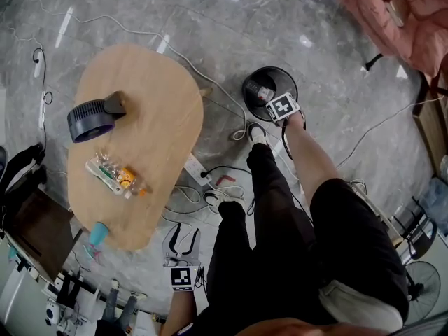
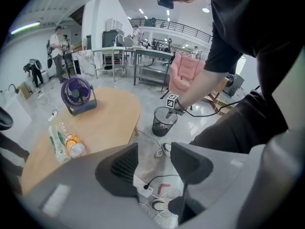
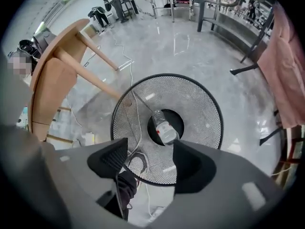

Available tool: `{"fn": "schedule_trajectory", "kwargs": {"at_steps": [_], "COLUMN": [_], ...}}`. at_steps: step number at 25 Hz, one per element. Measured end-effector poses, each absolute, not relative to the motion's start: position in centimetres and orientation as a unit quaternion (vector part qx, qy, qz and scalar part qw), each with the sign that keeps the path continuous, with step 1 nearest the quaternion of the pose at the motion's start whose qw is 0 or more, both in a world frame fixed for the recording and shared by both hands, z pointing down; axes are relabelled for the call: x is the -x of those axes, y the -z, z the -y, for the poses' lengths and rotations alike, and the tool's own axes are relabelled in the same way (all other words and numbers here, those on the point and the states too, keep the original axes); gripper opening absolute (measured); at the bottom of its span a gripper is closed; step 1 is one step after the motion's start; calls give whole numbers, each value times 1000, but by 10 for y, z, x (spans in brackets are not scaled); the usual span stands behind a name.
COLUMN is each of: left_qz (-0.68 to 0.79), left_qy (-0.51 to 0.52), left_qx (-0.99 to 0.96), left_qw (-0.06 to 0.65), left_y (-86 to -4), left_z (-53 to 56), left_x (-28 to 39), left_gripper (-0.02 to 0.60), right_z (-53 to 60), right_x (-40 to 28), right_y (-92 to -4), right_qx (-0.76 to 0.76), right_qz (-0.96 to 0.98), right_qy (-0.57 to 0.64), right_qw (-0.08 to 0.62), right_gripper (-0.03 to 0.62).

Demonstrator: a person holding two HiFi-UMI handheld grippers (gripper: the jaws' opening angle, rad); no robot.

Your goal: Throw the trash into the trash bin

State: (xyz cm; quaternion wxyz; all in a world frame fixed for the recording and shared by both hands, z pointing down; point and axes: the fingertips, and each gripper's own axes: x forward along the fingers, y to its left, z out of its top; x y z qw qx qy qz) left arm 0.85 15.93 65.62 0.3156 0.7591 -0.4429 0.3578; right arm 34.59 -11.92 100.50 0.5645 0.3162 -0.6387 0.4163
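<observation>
A black mesh trash bin [image 1: 260, 84] stands on the floor just right of the wooden table [image 1: 157, 131]. Directly above it my right gripper [image 1: 277, 105] points straight down. Its jaws are open and empty [image 3: 148, 156]. Below them a clear plastic bottle [image 3: 163, 126] lies inside the bin [image 3: 200, 109]. More trash, clear bottles and one with an orange label [image 1: 115, 176], lies on the table's near left part. My left gripper [image 1: 183, 238] hangs open beside the table's near edge, with nothing between its jaws [image 2: 153, 163]. It looks toward the bottles [image 2: 63, 141] and the bin [image 2: 164, 121].
A purple desk fan [image 1: 94, 117] stands on the table's far left. A white power strip [image 1: 197, 170] and loose cables lie on the floor between table and bin, by the person's feet. A pink armchair [image 1: 399, 12] is at the far right. A teal object [image 1: 98, 234] sits at the table's near edge.
</observation>
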Motion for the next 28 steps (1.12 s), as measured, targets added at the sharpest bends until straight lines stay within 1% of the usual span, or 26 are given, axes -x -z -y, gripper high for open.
{"fn": "schedule_trajectory", "kwargs": {"at_steps": [3, 6, 8, 11, 17, 21, 25, 28], "left_qz": [450, 461, 470, 482, 523, 566, 601, 629], "left_qy": [-356, -344, -333, -323, -310, -305, -296, -282], "left_qx": [-761, -762, -764, -766, -750, -719, -691, -673], "left_qw": [304, 297, 292, 277, 261, 265, 270, 268], "left_y": [-645, -634, -625, -608, -579, -571, -564, -552], "left_z": [-157, -152, -149, -150, -169, -188, -208, -219], "left_x": [-5, -4, -6, -2, 20, 42, 67, 83], "left_gripper": [222, 222, 222, 222, 222, 222, 222, 221], "right_z": [111, 103, 105, 88, 80, 53, 13, -13], "right_x": [-344, -353, -345, -336, -285, -251, -215, -181], "right_y": [-986, -954, -933, -897, -796, -734, -676, -633], "right_qx": [-326, -335, -332, -330, -314, -295, -282, -261], "right_qz": [645, 644, 673, 685, 772, 804, 825, 844], "right_qy": [-412, -375, -347, -345, -280, -298, -307, -303], "right_qw": [556, 577, 562, 550, 476, 422, 382, 356], "right_gripper": [321, 319, 313, 313, 310, 308, 307, 291]}}
